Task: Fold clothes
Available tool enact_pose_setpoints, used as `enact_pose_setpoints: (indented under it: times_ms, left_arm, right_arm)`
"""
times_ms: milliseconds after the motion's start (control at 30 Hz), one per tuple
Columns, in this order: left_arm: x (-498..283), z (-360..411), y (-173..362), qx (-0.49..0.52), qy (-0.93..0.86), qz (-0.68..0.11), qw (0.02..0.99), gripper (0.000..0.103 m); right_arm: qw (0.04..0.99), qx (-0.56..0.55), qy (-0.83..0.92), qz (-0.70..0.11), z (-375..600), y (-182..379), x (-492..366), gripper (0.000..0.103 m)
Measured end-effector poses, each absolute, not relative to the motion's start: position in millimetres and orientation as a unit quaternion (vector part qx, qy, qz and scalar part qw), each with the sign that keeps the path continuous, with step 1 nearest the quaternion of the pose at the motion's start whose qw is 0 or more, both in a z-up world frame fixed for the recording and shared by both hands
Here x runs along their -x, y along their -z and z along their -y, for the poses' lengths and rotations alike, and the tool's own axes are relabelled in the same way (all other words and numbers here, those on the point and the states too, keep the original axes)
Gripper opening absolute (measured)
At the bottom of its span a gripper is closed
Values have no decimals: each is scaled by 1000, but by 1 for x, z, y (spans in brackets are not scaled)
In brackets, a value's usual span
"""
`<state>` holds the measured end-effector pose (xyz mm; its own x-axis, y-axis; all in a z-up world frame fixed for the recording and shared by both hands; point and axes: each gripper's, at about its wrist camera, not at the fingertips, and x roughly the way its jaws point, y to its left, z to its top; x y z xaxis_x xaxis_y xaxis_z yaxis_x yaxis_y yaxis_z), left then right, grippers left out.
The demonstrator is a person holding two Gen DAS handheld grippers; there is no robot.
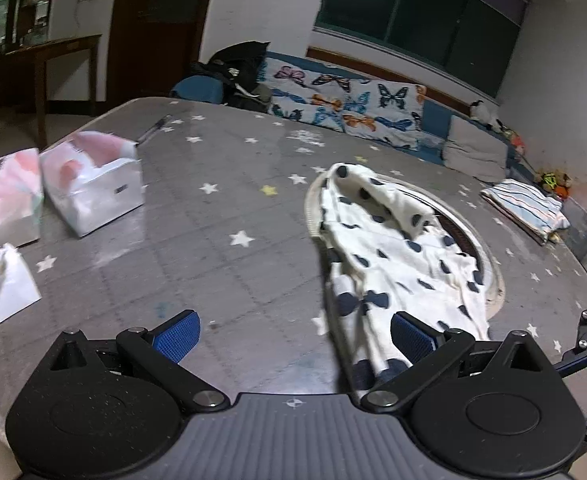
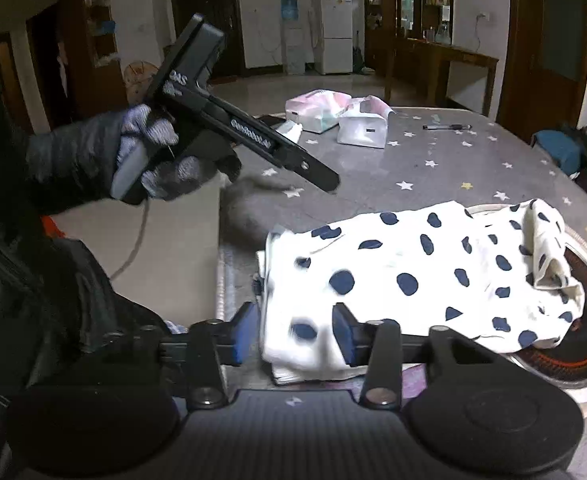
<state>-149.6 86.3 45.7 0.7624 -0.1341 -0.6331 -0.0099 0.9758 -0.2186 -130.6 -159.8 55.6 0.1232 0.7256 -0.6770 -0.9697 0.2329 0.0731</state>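
Observation:
A white garment with dark blue spots (image 1: 397,264) lies partly folded on the grey star-patterned table (image 1: 221,216), draped over a round inset burner. My left gripper (image 1: 293,334) is open and empty, above the table beside the garment's near end; its right pad (image 1: 409,336) is at the cloth's edge. In the right wrist view the garment (image 2: 433,276) spreads ahead. My right gripper (image 2: 293,338) is open with its blue pads on either side of the garment's near corner. The left gripper (image 2: 325,180) shows there, held in a gloved hand above the table.
Two tissue packs (image 1: 93,184) and a small white bag (image 1: 7,284) sit at the table's left. A pen (image 2: 447,127) lies far back. A folded striped cloth (image 1: 527,204) lies at the right. A butterfly-print sofa (image 1: 345,104) stands behind the table.

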Motion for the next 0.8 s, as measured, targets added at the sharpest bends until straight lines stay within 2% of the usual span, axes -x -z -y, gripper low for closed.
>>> enact_pose_setpoints:
  times_ms: [233, 467, 700, 800]
  left_arm:
    - [145, -63, -43, 90, 75, -347, 931, 103]
    - [137, -42, -33, 75, 101, -359, 925, 103]
    - [129, -44, -27, 77, 103, -367, 921, 103]
    - [126, -48, -26, 81, 100, -370, 920, 103]
  right_arm:
    - [762, 178, -541, -309, 164, -63, 109, 43]
    - [834, 142, -427, -319, 167, -64, 40, 43]
    - [858, 44, -359, -364, 176, -42, -53, 41]
    - [853, -10, -345, -392, 182, -30, -81, 36]
